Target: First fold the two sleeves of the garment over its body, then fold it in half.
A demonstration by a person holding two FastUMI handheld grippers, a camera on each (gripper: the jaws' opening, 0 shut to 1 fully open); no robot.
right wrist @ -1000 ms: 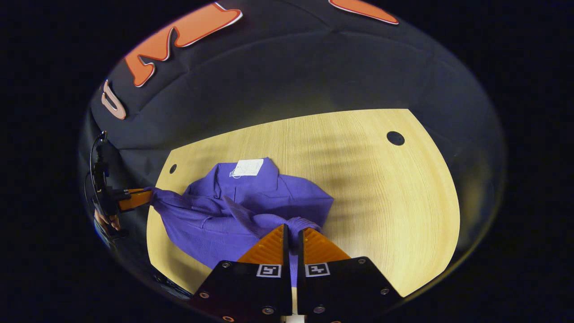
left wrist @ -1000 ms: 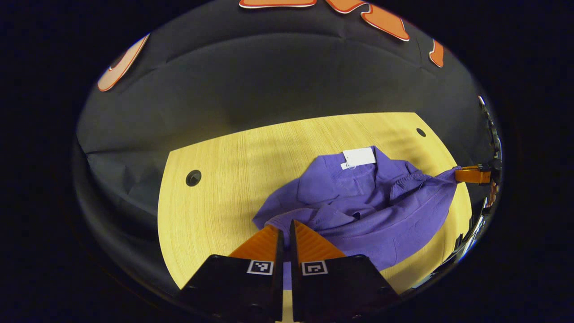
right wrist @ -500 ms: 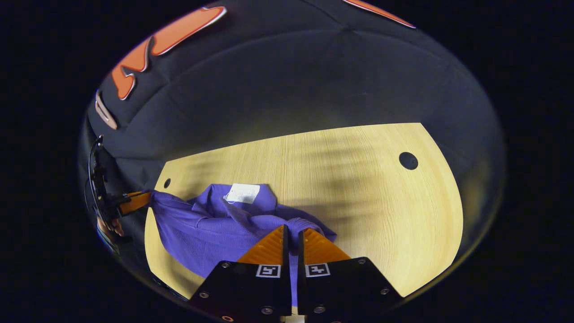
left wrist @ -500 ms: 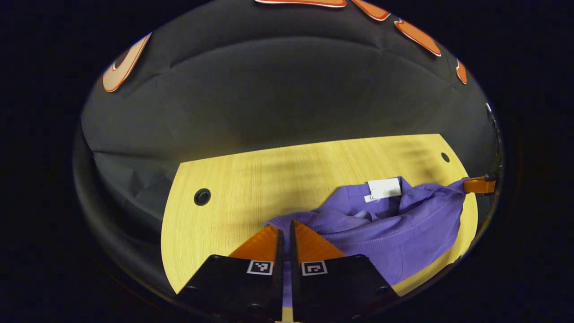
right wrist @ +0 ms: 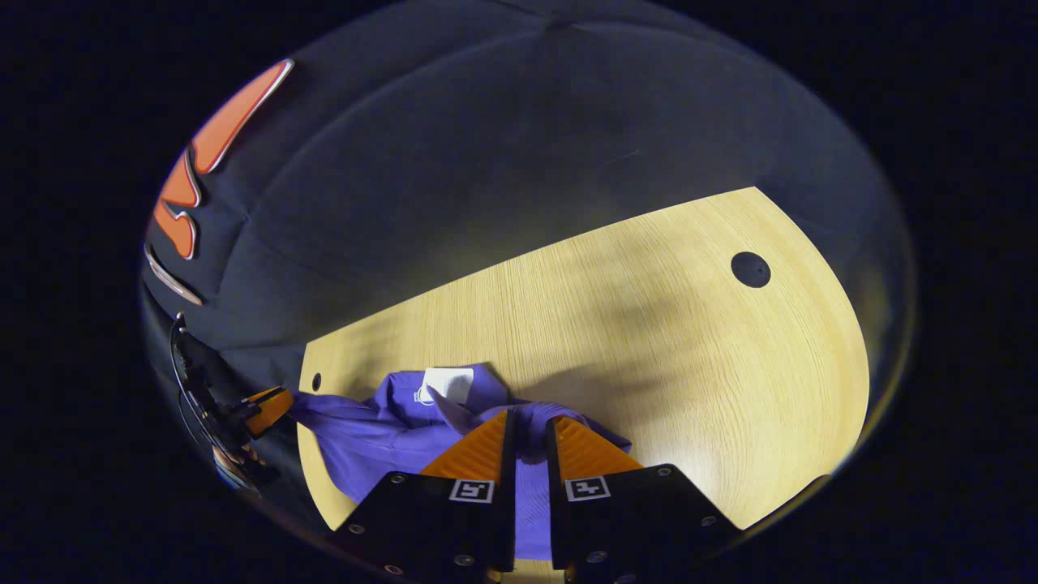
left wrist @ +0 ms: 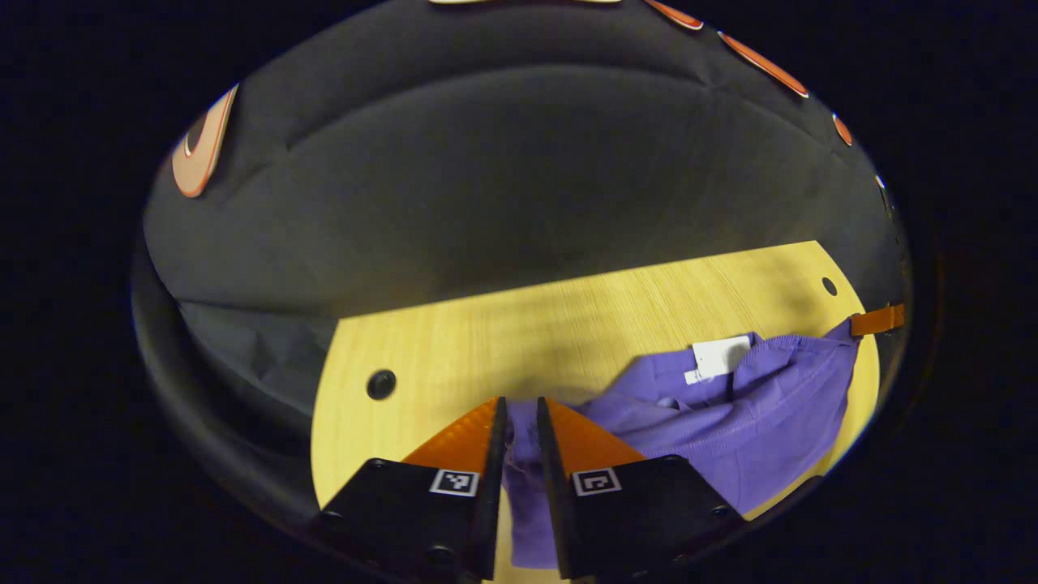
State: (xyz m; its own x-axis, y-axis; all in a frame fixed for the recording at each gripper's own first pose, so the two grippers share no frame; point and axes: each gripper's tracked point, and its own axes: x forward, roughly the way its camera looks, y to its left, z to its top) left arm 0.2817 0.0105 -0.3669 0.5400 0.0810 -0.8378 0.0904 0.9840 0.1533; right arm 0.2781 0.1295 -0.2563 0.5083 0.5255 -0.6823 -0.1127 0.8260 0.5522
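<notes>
The wooden table ends in a curved far edge against the black cloth wall. In the left gripper view a wide bare stretch of tabletop lies to the left of and beyond the garment, with a round cable hole near the left edge and a second hole at the far right corner. In the right gripper view the bare room is on the right and far side, around another cable hole, and a small hole sits by the table's far left corner.

The purple garment lies at the near side of the table, bunched and partly lifted, stretched between the two grippers so that its long axis runs left to right across the table. Its collar, with a white tag, points toward the far edge.

The left gripper has its fingers drawn close together with a fold of purple cloth pinched between them; cloth also hangs below the fingers toward the near edge. The right gripper is likewise nearly closed on a bunched fold of the garment. In the left gripper view the other gripper's finger shows at the far right, gripping the garment's end. In the right gripper view the other gripper, held in a hand, shows at the far left, off the table's edge.
</notes>
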